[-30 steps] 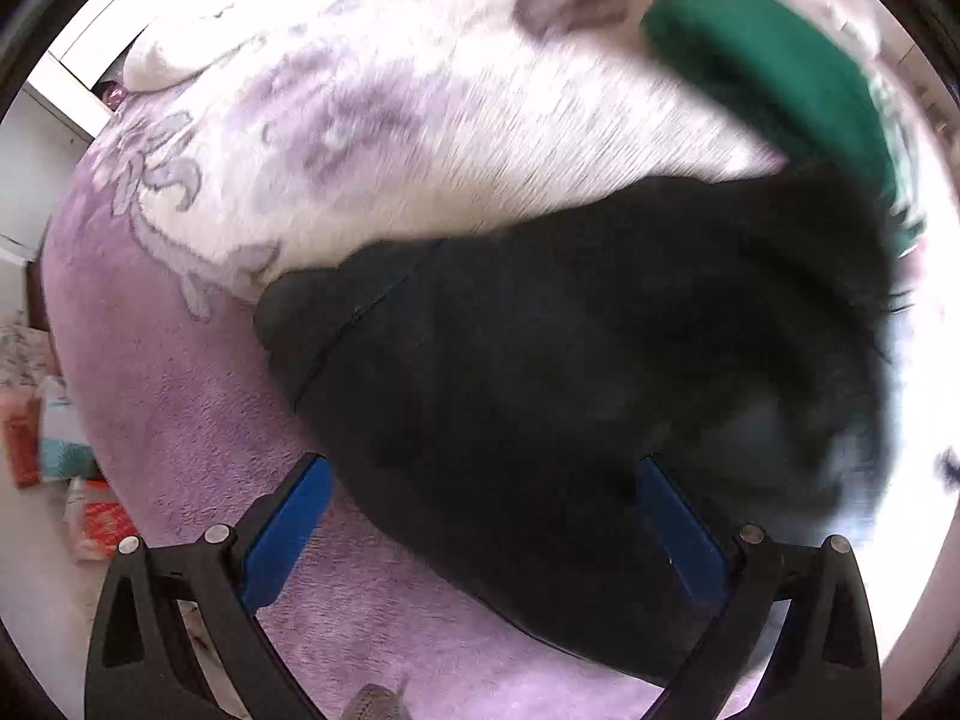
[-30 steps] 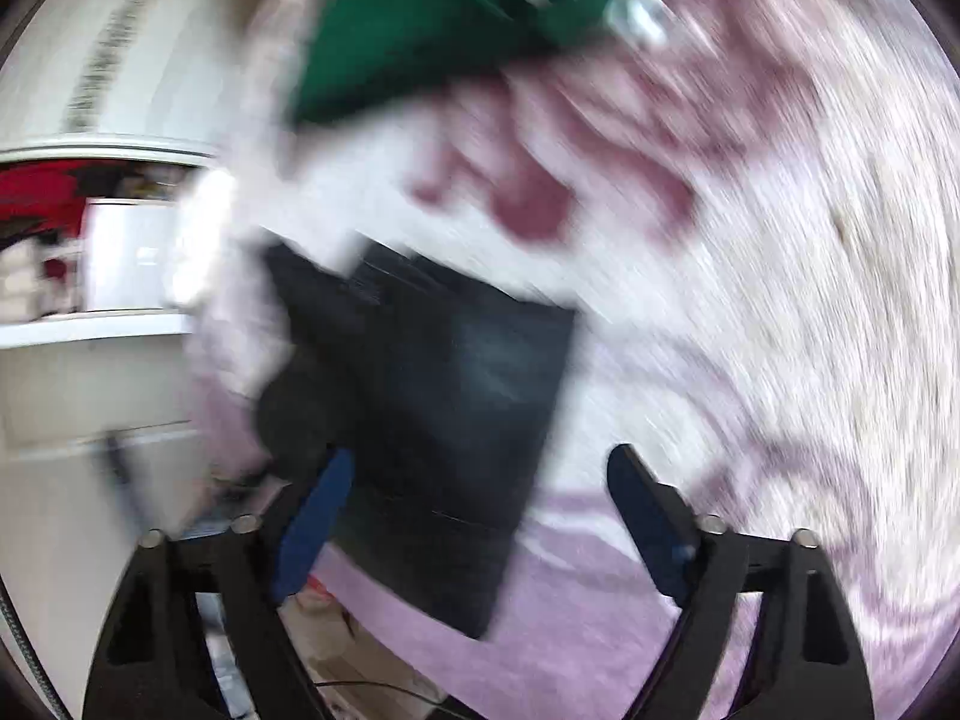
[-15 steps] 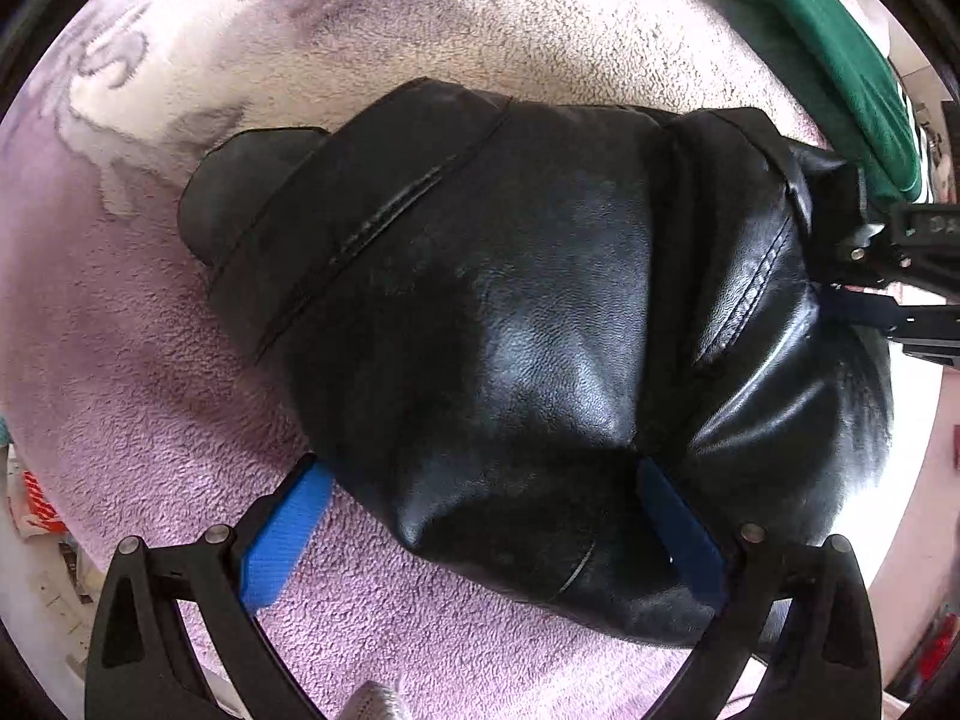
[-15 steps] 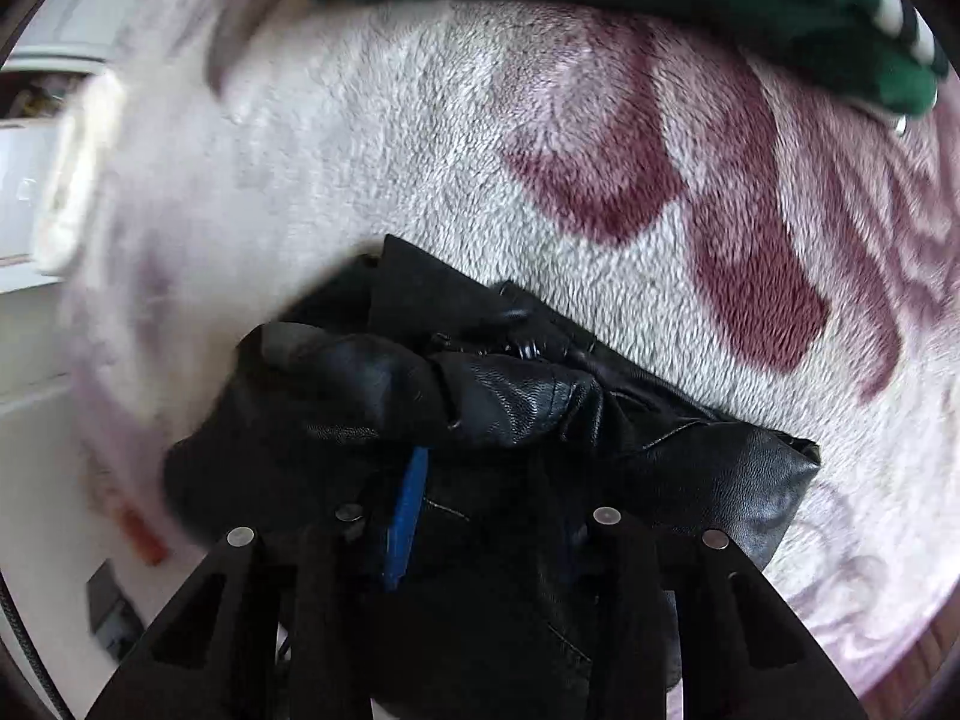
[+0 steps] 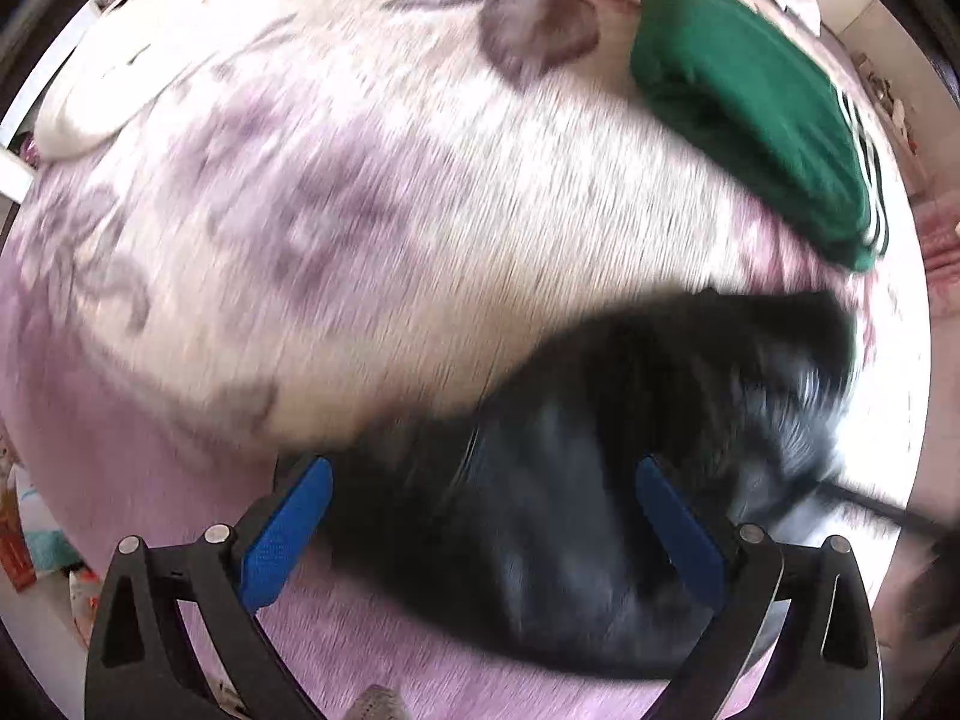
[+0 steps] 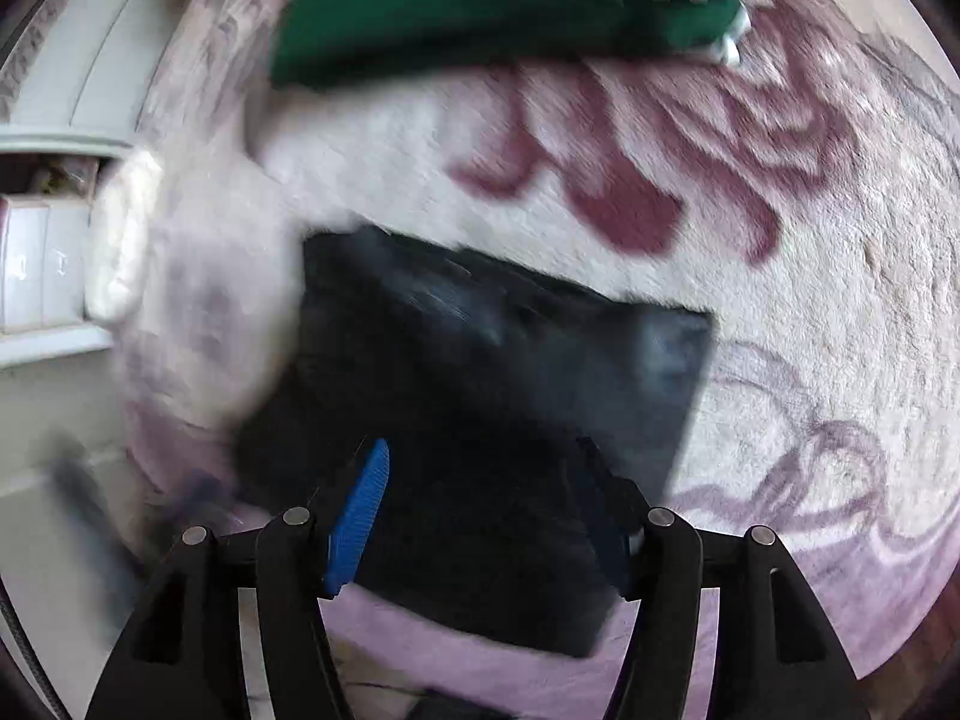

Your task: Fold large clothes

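Observation:
A black leather jacket [image 5: 600, 480] lies folded on the purple and white floral blanket [image 5: 360, 210], blurred by motion. My left gripper [image 5: 480, 516] is open, its blue pads on either side of the jacket's near part. In the right wrist view the jacket [image 6: 480, 390] is a dark folded block. My right gripper [image 6: 486, 510] is partly open just above it, with nothing between its blue pads [image 6: 360, 516].
A folded green garment with white stripes [image 5: 756, 108] lies on the blanket beyond the jacket; it also shows in the right wrist view [image 6: 492, 0]. White cabinets and shelves [image 6: 48, 240] stand off the bed's edge. Small items lie on the floor [image 5: 36, 552].
My right gripper has let go of the jacket, opened and drawn back. My left gripper has pulled back from the jacket, so more blanket shows. Both views are blurred by motion.

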Demonstrator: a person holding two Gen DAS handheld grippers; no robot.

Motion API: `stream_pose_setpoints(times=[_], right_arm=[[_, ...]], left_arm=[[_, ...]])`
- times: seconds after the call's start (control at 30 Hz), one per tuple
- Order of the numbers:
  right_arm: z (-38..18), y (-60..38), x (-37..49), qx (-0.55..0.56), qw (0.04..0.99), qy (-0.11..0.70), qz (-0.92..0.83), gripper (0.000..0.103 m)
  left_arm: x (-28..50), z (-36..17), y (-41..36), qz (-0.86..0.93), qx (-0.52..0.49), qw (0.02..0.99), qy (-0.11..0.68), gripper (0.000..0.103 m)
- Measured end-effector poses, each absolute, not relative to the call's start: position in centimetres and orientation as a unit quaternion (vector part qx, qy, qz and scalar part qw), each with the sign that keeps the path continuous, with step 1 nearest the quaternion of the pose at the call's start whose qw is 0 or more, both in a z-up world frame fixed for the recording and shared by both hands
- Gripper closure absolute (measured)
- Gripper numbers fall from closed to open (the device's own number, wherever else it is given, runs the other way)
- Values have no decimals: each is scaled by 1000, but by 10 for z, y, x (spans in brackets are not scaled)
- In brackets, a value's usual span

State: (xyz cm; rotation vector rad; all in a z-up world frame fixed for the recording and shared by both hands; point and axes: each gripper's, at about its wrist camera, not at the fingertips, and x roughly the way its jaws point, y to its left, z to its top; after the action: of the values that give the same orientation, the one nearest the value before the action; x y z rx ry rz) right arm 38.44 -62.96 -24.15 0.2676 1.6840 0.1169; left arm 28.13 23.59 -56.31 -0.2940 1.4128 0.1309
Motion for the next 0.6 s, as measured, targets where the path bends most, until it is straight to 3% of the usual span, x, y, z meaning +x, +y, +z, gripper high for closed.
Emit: stream_pose_setpoints(times=[0.07, 0.13, 0.3, 0.4, 0.47, 0.6], right_arm=[[-292, -627, 388, 131, 657, 741, 41, 39], [-282, -627, 396, 155, 654, 739, 53, 21], [-240, -672, 378, 258, 689, 674, 70, 19], [-235, -709, 354, 295, 697, 651, 53, 19], [-234, -732, 337, 312, 713, 627, 32, 19], [-262, -744, 327, 348, 710, 611, 31, 19]], left_arm=[[300, -560, 231, 49, -130, 753, 643, 0], [316, -554, 208, 26, -119, 759, 640, 0], [354, -564, 158, -15, -112, 749, 653, 0], [381, -614, 135, -22, -73, 715, 695, 0], [390, -650, 139, -17, -111, 685, 720, 0], [376, -626, 163, -22, -143, 695, 704, 0]])
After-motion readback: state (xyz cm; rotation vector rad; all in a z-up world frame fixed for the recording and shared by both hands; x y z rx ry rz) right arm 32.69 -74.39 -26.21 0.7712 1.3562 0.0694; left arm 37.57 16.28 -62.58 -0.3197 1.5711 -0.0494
